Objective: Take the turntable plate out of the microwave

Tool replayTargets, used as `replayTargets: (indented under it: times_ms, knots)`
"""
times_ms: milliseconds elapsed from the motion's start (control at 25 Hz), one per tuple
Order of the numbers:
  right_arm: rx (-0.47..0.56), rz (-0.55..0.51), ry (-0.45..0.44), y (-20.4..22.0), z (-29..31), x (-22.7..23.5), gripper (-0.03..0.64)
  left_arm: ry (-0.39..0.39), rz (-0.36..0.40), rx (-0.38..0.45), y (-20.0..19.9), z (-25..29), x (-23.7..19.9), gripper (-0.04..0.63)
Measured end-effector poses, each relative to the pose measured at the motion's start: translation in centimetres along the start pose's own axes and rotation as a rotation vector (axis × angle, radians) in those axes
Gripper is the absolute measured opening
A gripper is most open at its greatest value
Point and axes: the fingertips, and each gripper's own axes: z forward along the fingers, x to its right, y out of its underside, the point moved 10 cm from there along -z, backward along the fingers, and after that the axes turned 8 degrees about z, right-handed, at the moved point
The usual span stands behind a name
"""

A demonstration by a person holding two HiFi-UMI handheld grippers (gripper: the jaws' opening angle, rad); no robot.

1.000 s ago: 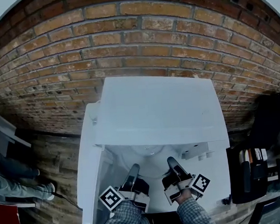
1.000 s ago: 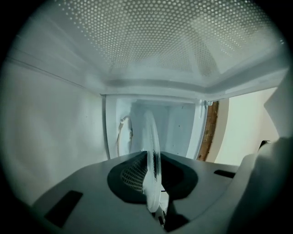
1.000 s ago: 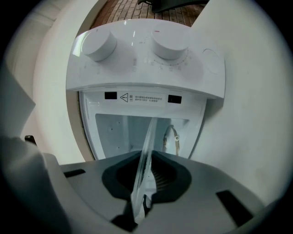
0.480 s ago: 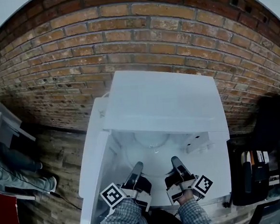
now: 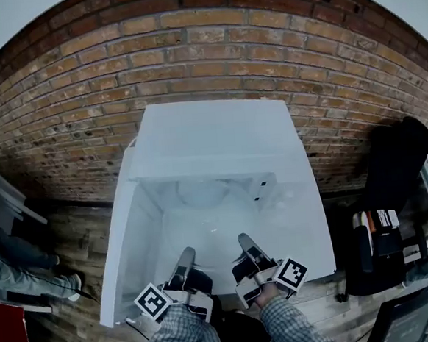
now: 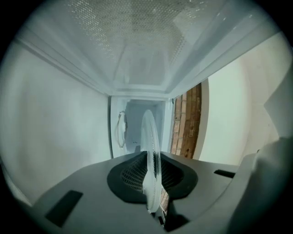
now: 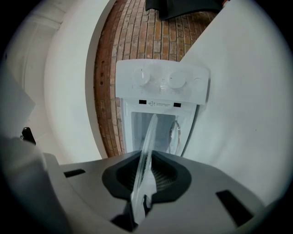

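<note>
Grip report: clamped left gripper [image 6: 153, 176] onto near rim of clear round glass turntable plate [image 6: 149, 137], ribbed black pads [image 6: 132, 173] tight on both faces. Clamped right gripper [image 7: 144, 180] likewise onto the same rim, just beside the left one. Held plate level, stretched ahead of both grippers toward open cavity of white box-shaped microwave [image 5: 215, 137]. Noted open white door [image 5: 124, 244] outboard of left gripper, two round white dials [image 7: 177, 81] ahead of right gripper, red-brown brick wall [image 5: 190, 50] beyond everything.
</note>
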Motion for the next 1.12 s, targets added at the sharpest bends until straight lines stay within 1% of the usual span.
replayTargets:
  times_ms: [160, 400, 720, 840, 1120]
  knots:
    - [-0.007, -0.011, -0.011, 0.3, -2.1, -0.6, 0.048, 0.02, 0.011, 0.008, 1.4, -1.6, 0.9, 0.044]
    - [-0.015, -0.042, -0.027, 0.8, -6.0, -1.7, 0.048, 0.034, 0.006, 0.016, 4.3, -4.4, 1.9, 0.043]
    - [-0.004, -0.016, -0.028, 2.1, -9.5, -2.1, 0.048, 0.026, 0.013, 0.001, 6.2, -6.9, 2.8, 0.043]
    - [0.007, -0.027, -0.025, 2.3, -10.1, -2.5, 0.048, 0.023, 0.008, -0.01, 6.3, -7.2, 3.1, 0.043]
    - [0.029, -0.034, -0.031, 3.3, -8.9, -4.0, 0.048, 0.042, 0.004, -0.029, 4.5, -6.4, 4.8, 0.043]
